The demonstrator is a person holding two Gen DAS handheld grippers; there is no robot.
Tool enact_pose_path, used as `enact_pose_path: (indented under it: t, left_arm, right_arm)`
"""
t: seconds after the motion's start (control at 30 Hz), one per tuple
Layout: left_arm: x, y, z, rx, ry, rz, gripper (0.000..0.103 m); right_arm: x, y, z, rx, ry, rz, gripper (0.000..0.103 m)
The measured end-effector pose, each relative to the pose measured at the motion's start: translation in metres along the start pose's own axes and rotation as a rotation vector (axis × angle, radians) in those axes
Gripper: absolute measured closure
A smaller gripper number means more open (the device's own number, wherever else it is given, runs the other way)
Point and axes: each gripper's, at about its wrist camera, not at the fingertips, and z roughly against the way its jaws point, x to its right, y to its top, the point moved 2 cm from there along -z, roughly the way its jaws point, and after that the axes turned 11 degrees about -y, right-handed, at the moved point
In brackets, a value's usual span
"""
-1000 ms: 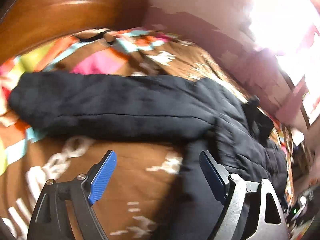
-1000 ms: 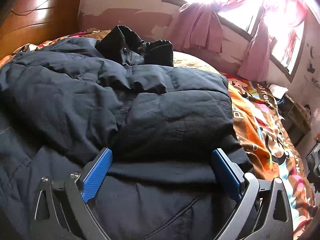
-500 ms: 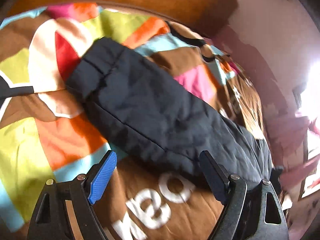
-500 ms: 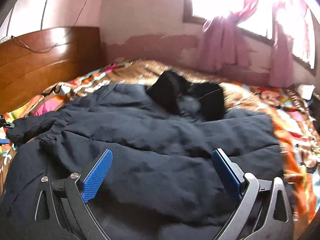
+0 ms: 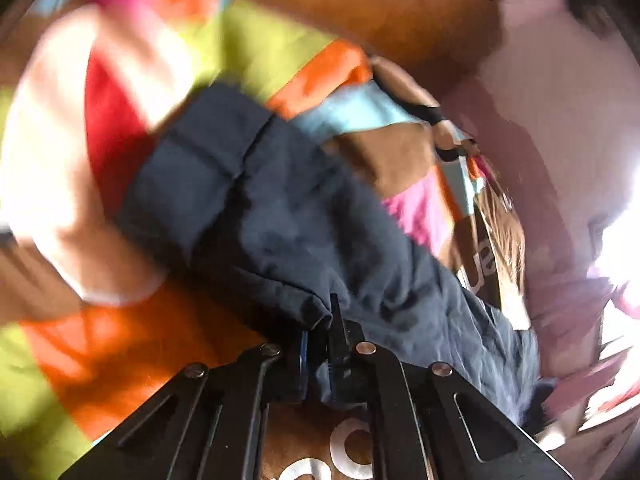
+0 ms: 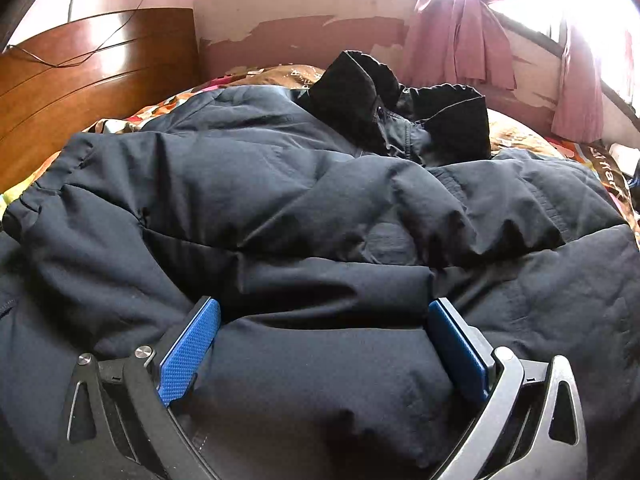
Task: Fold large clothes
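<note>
Dark padded jacket point(image 6: 320, 208) spread over the patterned bedspread point(image 5: 120, 344), filling nearly everything ahead of the right gripper point(image 6: 320, 344). Sleeve point(image 5: 248, 200) stretched away from the left gripper point(image 5: 320, 344) toward the wooden headboard point(image 5: 400, 12), cuff at the far end. Left jaws just been closing, now nipped nearly flat on a fold of sleeve fabric right at the tips; blurred there, so probably only the outer shell caught, not the padding. Right jaws wide apart, pads point(image 6: 188, 356) resting on or just above the jacket body, nothing pinched; black collar point(image 6: 392, 112) bunched well beyond, near the pink curtain point(image 6: 460, 32).

Risks from here, as a judgement: thin pinch slipping out once the sleeve is lifted and its puffy weight drags; sleeve twisting on the way over because held at one edge, mid-length rather than at the cuff; jacket body sliding across the smooth bedspread with no hold on it from the right side; bulky filling springing the fold back open.
</note>
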Motion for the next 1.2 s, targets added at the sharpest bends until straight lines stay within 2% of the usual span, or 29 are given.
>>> enact_pose_path:
  t: [0.1, 0.2, 0.27, 0.3, 0.4, 0.53, 0.67, 0.87, 1.0, 1.13, 1.2]
  left_arm:
    - [0.04, 0.002, 0.02, 0.054, 0.037, -0.175, 0.097]
    - [0.088, 0.007, 0.05, 0.091, -0.013, -0.3, 0.097]
    - [0.135, 0.003, 0.079, 0.123, -0.063, -0.424, 0.097]
    - [0.163, -0.001, 0.094, 0.14, -0.089, -0.499, 0.097]
    - [0.228, -0.022, 0.132, 0.179, -0.17, -0.669, 0.098]
    - [0.311, -0.079, 0.166, 0.176, -0.28, -0.887, 0.098]
    - [0.372, -0.142, 0.172, 0.093, -0.378, -1.035, 0.098]
    - [0.421, -0.237, 0.153, -0.09, -0.445, -1.191, 0.098]
    - [0.425, -0.3, 0.137, -0.221, -0.46, -1.268, 0.098]
    - [0.412, -0.353, 0.106, -0.361, -0.411, -1.336, 0.097]
    - [0.4, -0.373, 0.092, -0.407, -0.374, -1.368, 0.097]
  right_arm:
    - [0.002, 0.005, 0.001, 0.0, -0.001, 0.0, 0.001]
    - [0.007, 0.008, 0.006, -0.005, 0.014, -0.013, 0.001]
    - [0.02, 0.013, 0.022, 0.046, 0.024, -0.083, 0.001]
    - [0.034, 0.015, 0.042, 0.11, 0.046, -0.16, 0.001]
    - [0.058, 0.021, 0.081, 0.167, 0.085, -0.238, 0.001]
    - [0.08, 0.02, 0.119, 0.168, 0.093, -0.189, 0.001]
    - [0.109, 0.011, 0.143, 0.169, 0.08, -0.149, 0.001]
    - [0.172, -0.008, 0.157, 0.122, 0.054, -0.194, 0.001]
    - [0.2, -0.022, 0.157, 0.095, 0.025, -0.204, 0.001]
    - [0.222, -0.034, 0.149, 0.06, 0.014, -0.257, 0.001]
    - [0.23, -0.039, 0.142, 0.031, 0.023, -0.31, 0.001]
